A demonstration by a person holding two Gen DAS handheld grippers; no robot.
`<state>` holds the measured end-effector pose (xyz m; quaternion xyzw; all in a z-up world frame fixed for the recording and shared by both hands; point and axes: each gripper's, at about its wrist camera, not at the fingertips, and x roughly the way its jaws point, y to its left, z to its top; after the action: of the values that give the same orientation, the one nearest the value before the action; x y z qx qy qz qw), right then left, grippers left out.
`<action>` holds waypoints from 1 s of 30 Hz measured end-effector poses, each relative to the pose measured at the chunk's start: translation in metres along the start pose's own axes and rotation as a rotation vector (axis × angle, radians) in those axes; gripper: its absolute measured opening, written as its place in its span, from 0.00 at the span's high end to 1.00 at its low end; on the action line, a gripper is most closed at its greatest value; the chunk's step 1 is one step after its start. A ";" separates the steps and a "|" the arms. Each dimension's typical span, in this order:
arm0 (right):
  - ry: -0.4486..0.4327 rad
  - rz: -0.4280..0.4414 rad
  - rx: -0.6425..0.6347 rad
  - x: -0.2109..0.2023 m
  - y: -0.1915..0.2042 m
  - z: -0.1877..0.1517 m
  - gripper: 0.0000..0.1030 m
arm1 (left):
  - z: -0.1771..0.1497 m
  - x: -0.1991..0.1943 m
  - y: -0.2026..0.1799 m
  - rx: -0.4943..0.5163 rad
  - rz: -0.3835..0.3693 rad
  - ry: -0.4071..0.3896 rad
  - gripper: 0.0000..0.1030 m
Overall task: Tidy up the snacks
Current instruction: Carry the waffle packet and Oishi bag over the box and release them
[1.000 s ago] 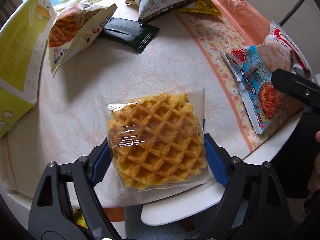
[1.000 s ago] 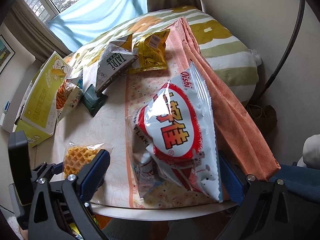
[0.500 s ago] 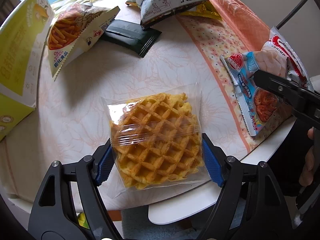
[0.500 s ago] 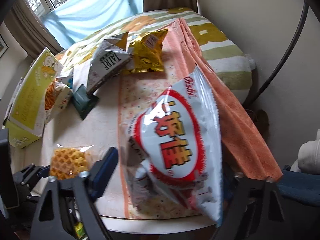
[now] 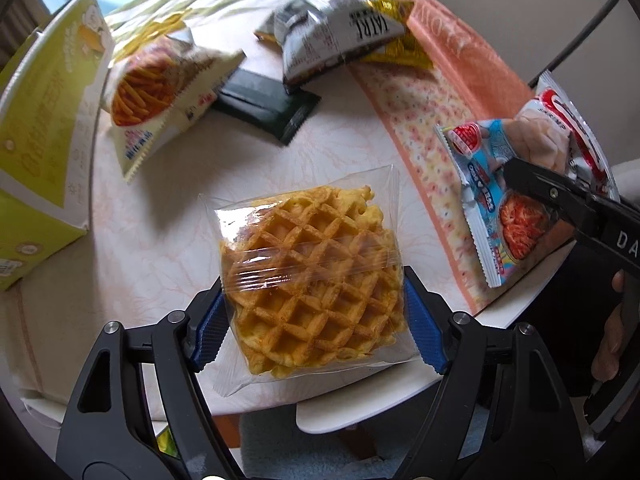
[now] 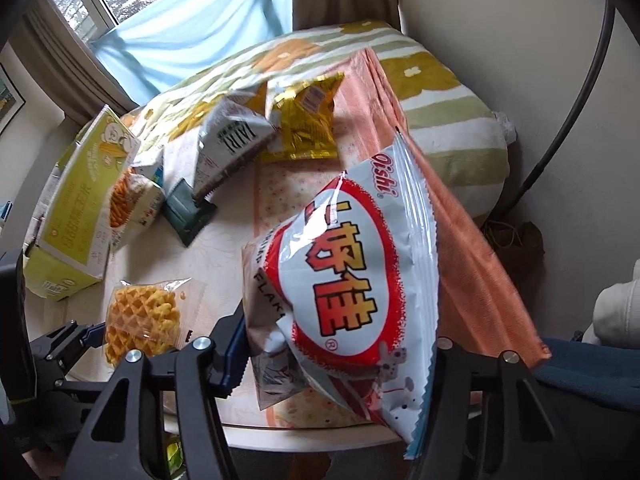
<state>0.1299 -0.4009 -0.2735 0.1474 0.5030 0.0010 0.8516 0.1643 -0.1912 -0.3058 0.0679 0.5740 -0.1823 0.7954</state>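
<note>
My left gripper [image 5: 316,328] is shut on a clear-wrapped waffle pack [image 5: 312,284] near the table's front edge; the pack also shows in the right wrist view [image 6: 140,320]. My right gripper [image 6: 336,356] is shut on a red-and-white Oishi snack bag [image 6: 352,284] and holds it lifted and tilted above the table. That bag shows at the right of the left wrist view [image 5: 560,140], with a blue shrimp snack bag [image 5: 496,200] under it.
A yellow-green carton [image 5: 36,152] stands at the left. Beside it lie a fries snack bag [image 5: 156,92], a dark green packet [image 5: 264,108], a grey snack bag [image 5: 336,40] and a gold bag [image 6: 308,120]. An orange cloth [image 6: 460,240] drapes the table's right side.
My right gripper has closed on the Oishi bag and raised it off the table, tilting it. My left gripper has closed in on the waffle pack, which has barely moved.
</note>
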 end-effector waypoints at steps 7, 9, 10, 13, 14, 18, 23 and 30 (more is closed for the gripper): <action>-0.063 0.034 -0.060 -0.040 0.022 0.022 0.44 | 0.015 -0.062 0.014 -0.045 0.008 -0.110 0.28; -0.082 0.047 -0.086 -0.050 0.032 0.031 0.44 | 0.021 -0.087 0.025 -0.068 0.008 -0.153 0.28; -0.093 0.058 -0.104 -0.056 0.040 0.037 0.44 | 0.024 -0.096 0.029 -0.077 0.011 -0.171 0.28; -0.126 0.089 -0.152 -0.067 0.063 0.056 0.44 | 0.033 -0.127 0.048 -0.102 0.025 -0.231 0.28; -0.134 0.103 -0.164 -0.070 0.071 0.063 0.44 | 0.037 -0.137 0.057 -0.111 0.030 -0.247 0.28; -0.173 0.161 -0.220 -0.076 0.112 0.082 0.44 | 0.046 -0.173 0.094 -0.152 0.046 -0.307 0.28; -0.192 0.231 -0.288 -0.074 0.175 0.106 0.44 | 0.057 -0.204 0.153 -0.204 0.083 -0.354 0.28; -0.174 0.300 -0.361 -0.051 0.266 0.125 0.44 | 0.073 -0.218 0.243 -0.254 0.138 -0.364 0.28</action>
<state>0.2509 -0.1857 -0.1068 0.0653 0.3920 0.2047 0.8945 0.2584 0.0565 -0.1017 -0.0278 0.4336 -0.0632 0.8985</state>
